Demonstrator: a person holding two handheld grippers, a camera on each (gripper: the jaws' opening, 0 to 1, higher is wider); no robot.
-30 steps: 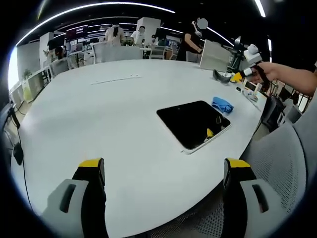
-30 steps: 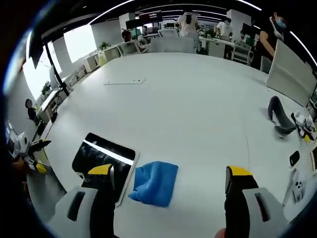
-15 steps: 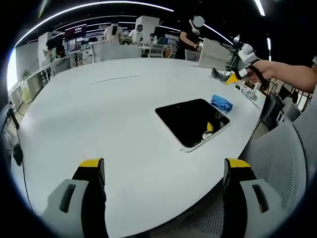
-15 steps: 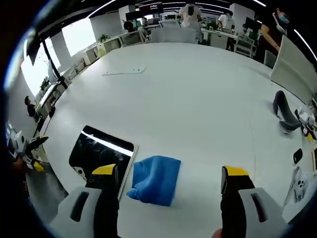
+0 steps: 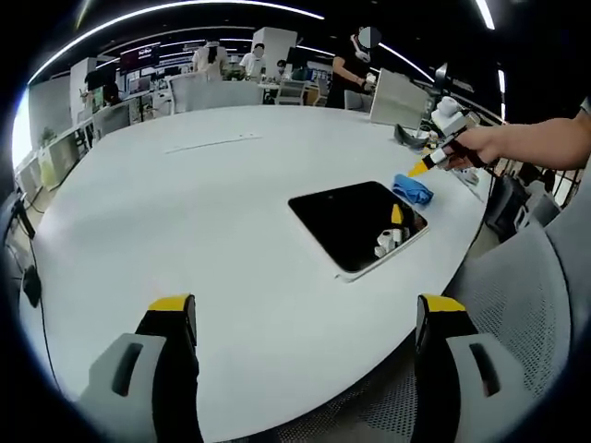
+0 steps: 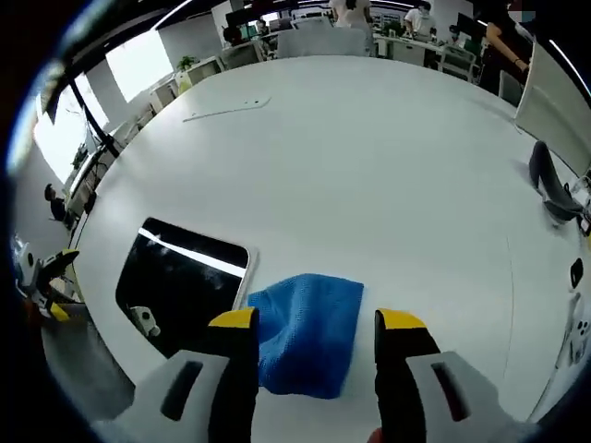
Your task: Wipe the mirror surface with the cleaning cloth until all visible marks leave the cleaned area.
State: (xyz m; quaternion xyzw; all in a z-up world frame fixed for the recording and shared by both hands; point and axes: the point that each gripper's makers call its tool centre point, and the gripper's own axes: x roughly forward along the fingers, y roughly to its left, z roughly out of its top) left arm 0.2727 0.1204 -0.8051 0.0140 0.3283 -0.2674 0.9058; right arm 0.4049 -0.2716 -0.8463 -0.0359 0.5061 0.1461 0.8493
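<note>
The black mirror [image 5: 351, 224] lies flat on the white table [image 5: 185, 212], white-framed, near the right edge. The blue cleaning cloth [image 5: 413, 191] is crumpled just beyond its far corner. My right gripper [image 5: 421, 170], held in a person's hand, hangs just over the cloth, and its reflection shows in the glass. In the right gripper view the cloth [image 6: 309, 328] lies between my two yellow-tipped jaws, right gripper [image 6: 316, 323] open but narrowed, with the mirror [image 6: 180, 281] to the left. My left gripper [image 5: 305, 312] is wide open over bare table, well short of the mirror; it shows small as the left gripper [image 6: 51, 281].
A dark curved object [image 5: 412, 140] and small devices lie at the far right of the table. A grey mesh chair [image 5: 526, 305] stands at the table's near right edge. A thin white strip [image 5: 212, 143] lies mid-table. People and desks fill the background.
My right gripper has come down and forward onto the cloth, and its jaws have drawn closer together. The left gripper has stayed put and wide open.
</note>
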